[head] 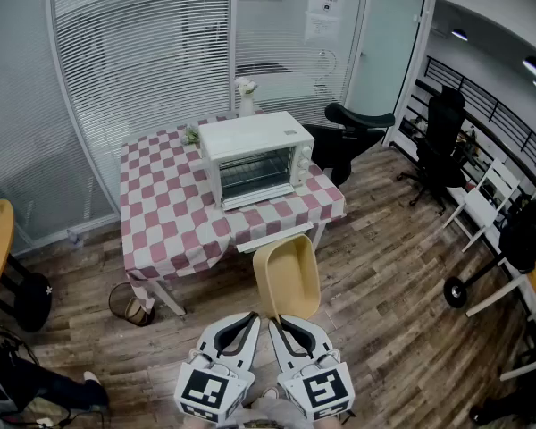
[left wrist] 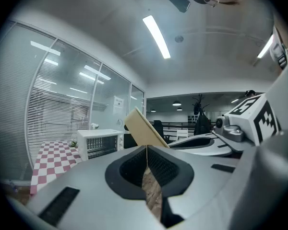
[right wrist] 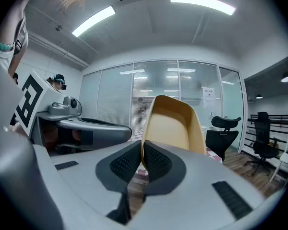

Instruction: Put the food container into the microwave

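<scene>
The tan food container is empty and hangs in the air in front of the table, tilted with its far end up. My right gripper is shut on its near rim; in the right gripper view the container rises from between the pads of the right gripper. My left gripper sits close beside it. Its jaws are pressed together, and in the left gripper view the container stands just beyond the tips of the left gripper. The white microwave sits on the checked table with its door closed.
A small white vase stands behind the microwave, by the glass wall. A black office chair is right of the table and a wire basket sits on the floor at its left leg. More chairs are at far right.
</scene>
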Available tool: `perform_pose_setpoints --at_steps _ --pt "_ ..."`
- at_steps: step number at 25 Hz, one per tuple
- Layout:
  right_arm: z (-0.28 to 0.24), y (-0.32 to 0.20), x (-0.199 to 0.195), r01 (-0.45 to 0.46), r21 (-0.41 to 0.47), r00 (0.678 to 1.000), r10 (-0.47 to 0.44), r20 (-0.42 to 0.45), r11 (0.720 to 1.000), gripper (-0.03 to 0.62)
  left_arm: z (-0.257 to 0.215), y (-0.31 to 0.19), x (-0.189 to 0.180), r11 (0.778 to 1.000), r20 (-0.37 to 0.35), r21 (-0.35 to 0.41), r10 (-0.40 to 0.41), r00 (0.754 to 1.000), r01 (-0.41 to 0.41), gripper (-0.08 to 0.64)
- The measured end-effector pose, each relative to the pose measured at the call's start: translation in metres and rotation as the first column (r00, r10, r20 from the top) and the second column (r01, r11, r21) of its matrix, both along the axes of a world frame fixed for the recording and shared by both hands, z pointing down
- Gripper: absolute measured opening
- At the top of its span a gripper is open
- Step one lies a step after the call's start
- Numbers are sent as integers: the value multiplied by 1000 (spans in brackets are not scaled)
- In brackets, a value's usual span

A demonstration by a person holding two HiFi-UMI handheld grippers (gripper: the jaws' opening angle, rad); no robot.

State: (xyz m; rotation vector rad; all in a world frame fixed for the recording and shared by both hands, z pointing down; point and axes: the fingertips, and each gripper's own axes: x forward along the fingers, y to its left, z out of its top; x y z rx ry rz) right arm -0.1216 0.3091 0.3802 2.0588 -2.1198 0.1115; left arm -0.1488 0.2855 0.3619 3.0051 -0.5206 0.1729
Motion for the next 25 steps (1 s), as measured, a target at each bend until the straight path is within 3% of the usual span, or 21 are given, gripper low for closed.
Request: perform_pose_setpoints --at_steps 15,21,25 --pt "2 20 25 53 21 998 -54 33 998 12 13 25 19 1000 43 -21 -21 999 22 14" --pt "6 -3 33 56 5 998 -57 37 998 12 15 3 28 999 40 -35 -20 999 21 14" --pt "7 -32 47 24 5 999 -24 42 1000 14 8 -26 42 1000 -3 -22 -6 1000 6 14"
